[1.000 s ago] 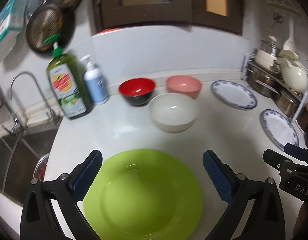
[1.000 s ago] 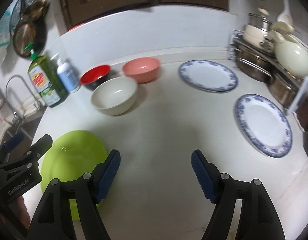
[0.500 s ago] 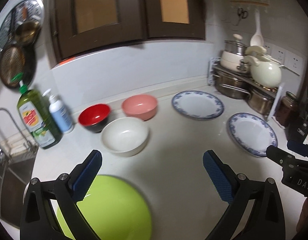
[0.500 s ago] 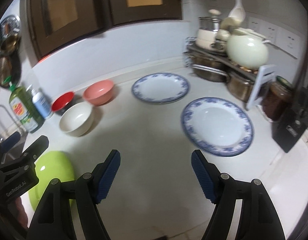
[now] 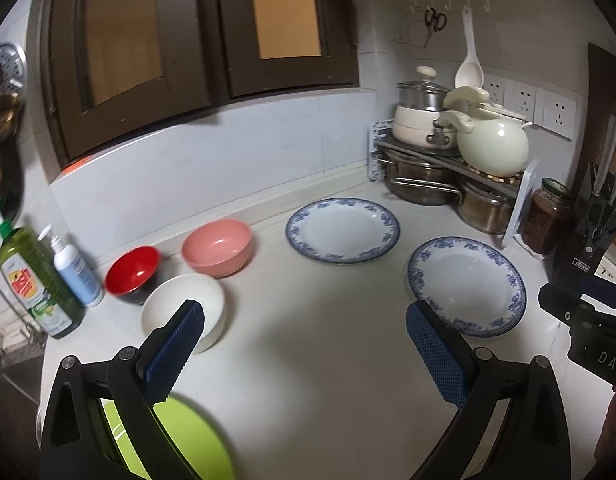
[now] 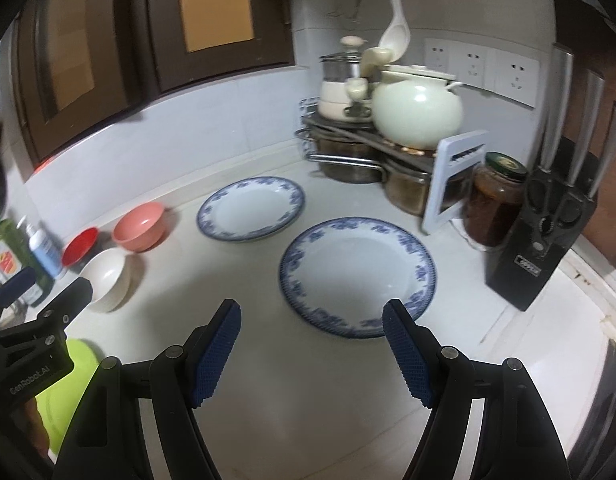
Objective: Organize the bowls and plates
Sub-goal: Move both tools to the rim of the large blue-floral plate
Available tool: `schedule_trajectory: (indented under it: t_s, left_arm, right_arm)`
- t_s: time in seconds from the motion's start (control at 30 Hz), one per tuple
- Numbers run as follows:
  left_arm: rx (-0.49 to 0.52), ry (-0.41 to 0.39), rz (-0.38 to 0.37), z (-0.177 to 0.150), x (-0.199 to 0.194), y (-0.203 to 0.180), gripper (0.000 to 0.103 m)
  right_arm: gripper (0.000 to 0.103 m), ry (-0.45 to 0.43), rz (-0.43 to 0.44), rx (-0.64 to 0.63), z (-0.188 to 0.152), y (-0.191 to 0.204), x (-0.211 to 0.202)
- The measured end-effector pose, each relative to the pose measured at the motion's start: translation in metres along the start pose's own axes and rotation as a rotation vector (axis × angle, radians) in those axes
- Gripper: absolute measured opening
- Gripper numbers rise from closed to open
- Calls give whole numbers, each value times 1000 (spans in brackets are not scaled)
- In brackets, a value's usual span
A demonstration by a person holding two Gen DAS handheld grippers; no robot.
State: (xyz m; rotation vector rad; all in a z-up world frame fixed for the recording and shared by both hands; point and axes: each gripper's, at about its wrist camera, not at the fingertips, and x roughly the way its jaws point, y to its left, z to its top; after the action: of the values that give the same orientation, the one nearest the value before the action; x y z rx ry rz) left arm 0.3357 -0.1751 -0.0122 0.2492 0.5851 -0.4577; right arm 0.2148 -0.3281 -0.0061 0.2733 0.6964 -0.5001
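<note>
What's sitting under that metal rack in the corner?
Under the metal rack stand two steel pots; the white side panel covers part of the right one. What they contain cannot be seen.

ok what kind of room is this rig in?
Almost certainly a home kitchen: pots stacked on a corner rack, a knife block by the wall sockets, and dish soap at the counter's sink end. Plates and bowls sit out on the white countertop.

Countertop: white. 2 plates, far and near right: white, blue floral rims. Bowls: pink; red inside, black outside; white. Near-left plate: lime green. Gripper pads: blue, textured.
</note>
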Motion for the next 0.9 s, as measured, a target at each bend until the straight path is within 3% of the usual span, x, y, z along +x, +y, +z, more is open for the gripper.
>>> schedule_trajectory:
  t_s: [0.9]
  left_arm:
    - [122,128,-117,41,113,-104,103]
  right_arm:
    - [74,60,-118,177,28,-105,80]
